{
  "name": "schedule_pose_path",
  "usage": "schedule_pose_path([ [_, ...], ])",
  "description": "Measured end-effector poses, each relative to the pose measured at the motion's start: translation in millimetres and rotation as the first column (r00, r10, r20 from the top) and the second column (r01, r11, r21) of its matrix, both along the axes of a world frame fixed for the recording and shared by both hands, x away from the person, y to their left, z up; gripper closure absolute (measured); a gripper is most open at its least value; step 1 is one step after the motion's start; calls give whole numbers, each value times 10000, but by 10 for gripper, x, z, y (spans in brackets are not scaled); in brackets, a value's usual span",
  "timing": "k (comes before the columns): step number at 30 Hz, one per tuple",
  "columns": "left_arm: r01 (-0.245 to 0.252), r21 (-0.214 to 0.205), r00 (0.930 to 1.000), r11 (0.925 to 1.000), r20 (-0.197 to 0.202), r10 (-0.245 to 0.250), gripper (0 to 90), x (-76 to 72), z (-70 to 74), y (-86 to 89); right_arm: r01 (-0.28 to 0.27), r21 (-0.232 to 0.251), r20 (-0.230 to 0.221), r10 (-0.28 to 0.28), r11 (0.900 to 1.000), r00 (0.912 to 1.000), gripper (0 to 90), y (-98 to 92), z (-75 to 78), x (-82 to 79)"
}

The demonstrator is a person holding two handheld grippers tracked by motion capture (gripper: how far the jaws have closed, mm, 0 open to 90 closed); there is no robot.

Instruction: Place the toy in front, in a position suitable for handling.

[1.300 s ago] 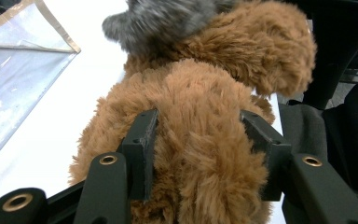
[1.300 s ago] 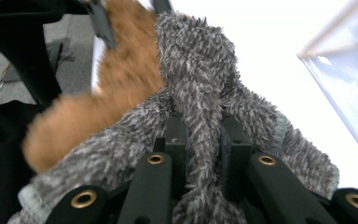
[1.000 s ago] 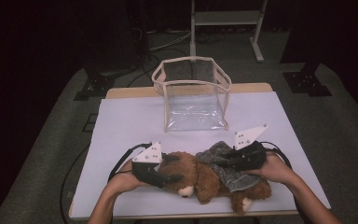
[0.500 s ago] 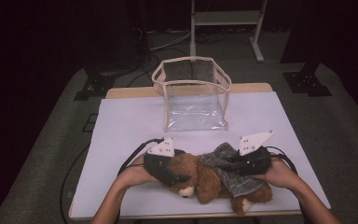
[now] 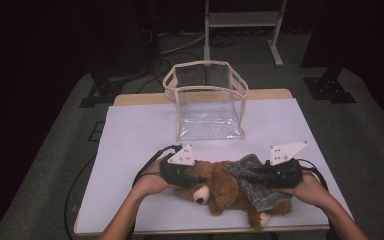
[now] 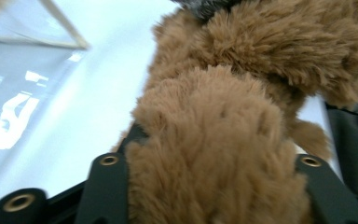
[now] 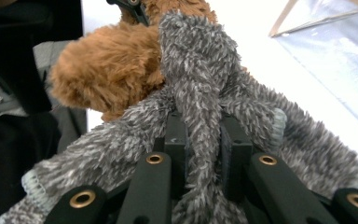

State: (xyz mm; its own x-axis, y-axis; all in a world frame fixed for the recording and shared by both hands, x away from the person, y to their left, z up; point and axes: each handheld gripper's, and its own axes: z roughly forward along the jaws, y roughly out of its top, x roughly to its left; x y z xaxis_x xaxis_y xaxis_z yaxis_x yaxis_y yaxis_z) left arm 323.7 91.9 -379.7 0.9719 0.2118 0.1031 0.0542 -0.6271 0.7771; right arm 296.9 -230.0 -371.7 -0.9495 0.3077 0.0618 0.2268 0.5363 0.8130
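Teddy bear point(image 5: 220, 187) | shaggy brown, lying | left tool point(image 5: 192, 176) clamps bear | right tool point(image 5: 247, 176) clamps grey garment point(image 5: 260, 187)

1. The white table top point(image 5: 130, 145) lay bare on the left, from the near edge to the far edge, with free passage there.
2. A clear bag with a beige rim point(image 5: 206, 100) stood upright at the far middle and blocked the way straight ahead; its mouth opened upward.
3. The brown teddy bear point(image 5: 220, 187) and its grey garment point(image 5: 260, 182) lay across the near middle.
4. Bare table remained on the far right, beside the bag.
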Motion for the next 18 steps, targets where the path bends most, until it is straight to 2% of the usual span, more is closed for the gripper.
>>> schedule_pose_path([
  [6,-235,110,9970,9997,734,226,562,132,145,2,93,-79,200,-91,9999,9998,755,46,124,181],
  [9,-553,-18,9918,9985,1157,551,562,233,220,41,186,-66,215,-185,9998,9996,755,83,182,314],
  [12,-788,-98,9877,9968,1347,794,561,341,259,104,278,-34,171,-277,9996,9995,755,139,216,461],
  [16,-918,-370,9923,9951,807,945,514,421,168,185,323,-143,36,-323,9994,9995,756,235,183,625],
  [18,-1013,-573,9942,9932,292,1031,448,414,102,230,196,-262,-154,-200,9995,9997,759,279,99,642],
])
